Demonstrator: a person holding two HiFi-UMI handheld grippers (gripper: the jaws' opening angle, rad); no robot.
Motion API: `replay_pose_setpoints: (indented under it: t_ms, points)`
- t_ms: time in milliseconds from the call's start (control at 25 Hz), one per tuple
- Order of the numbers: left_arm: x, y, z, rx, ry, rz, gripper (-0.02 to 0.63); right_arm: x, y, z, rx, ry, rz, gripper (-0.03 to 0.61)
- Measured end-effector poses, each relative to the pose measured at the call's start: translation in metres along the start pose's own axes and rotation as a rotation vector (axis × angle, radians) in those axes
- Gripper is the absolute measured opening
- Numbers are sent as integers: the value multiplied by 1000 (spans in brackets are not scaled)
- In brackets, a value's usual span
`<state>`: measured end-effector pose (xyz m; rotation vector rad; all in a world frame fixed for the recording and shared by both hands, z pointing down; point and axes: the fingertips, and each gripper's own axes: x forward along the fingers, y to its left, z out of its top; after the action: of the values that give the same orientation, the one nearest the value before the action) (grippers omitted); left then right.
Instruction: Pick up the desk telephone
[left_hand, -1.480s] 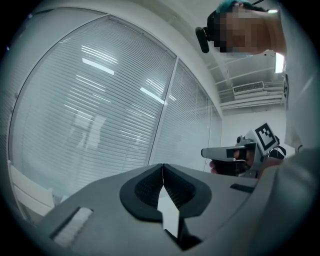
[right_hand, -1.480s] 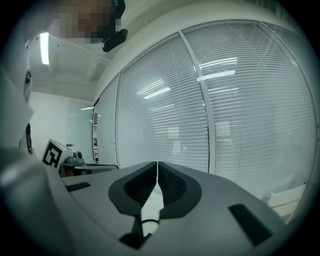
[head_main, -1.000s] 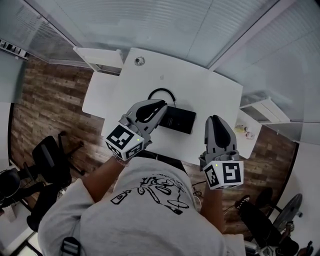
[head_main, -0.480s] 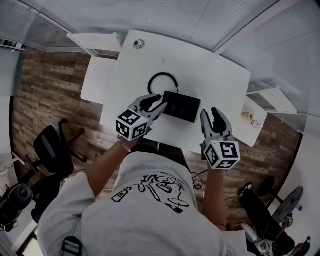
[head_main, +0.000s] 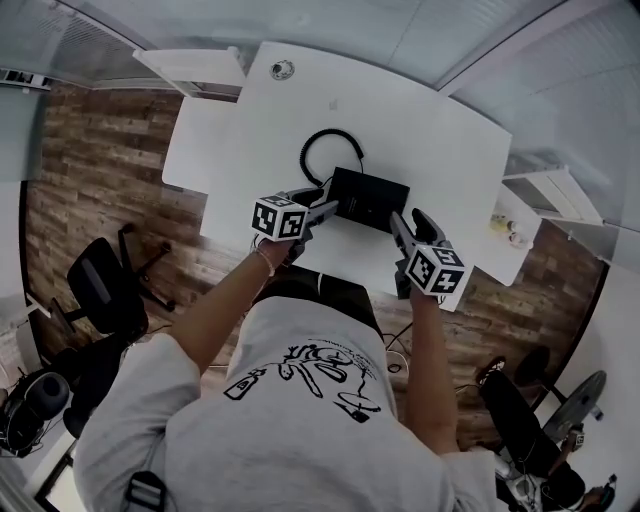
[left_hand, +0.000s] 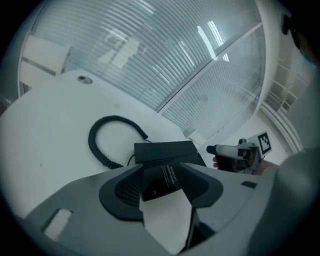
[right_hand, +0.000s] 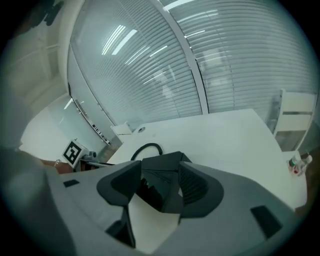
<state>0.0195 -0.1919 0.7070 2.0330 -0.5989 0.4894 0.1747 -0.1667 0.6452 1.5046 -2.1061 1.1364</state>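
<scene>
The black desk telephone (head_main: 370, 197) lies on the white desk (head_main: 420, 130), and its coiled cord (head_main: 318, 150) loops behind it. My left gripper (head_main: 327, 208) is low at the phone's left end and its jaws are opening. In the left gripper view the phone (left_hand: 167, 150) shows just ahead between the jaws of the left gripper (left_hand: 162, 177), with the pads not pressing on it. My right gripper (head_main: 400, 226) is by the phone's right front corner, with its jaws opening too. In the right gripper view the phone (right_hand: 160, 167) fills the gap between the jaws of the right gripper (right_hand: 160, 185).
A round cable grommet (head_main: 281, 69) sits at the desk's far left corner. A white shelf unit (head_main: 545, 195) stands to the right, with small items (head_main: 512, 232) beside it. A black office chair (head_main: 95, 290) stands on the wooden floor at the left.
Both grippers have come down from chest height to desk level, one at each end of the phone. Their jaws have gone from shut to open.
</scene>
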Motion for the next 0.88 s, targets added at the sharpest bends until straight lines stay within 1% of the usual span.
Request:
replay_pose_setpoints:
  t_ms: [120,320,440,640,760,880]
  points:
    - [13,14,-12,-84,18,-16,227,17,-8,-19,54,50,19,211]
    - [29,32,-25,-131,49,1,250,36,-21,-40,99,119,33,219]
    - [32,31,-25,-153,43,-27,250,44,-23,-47,119,144,56,219]
    - [39,22,-26,-157,72,-78,250,49,-19,-48,147,149,89,218]
    - [40,21,-29,-117,94,-56,234,49,-18,-49,157,154,96,211]
    - [37,20,-26,-122,99,-46,216,47,-17,-47,187,142,103,207]
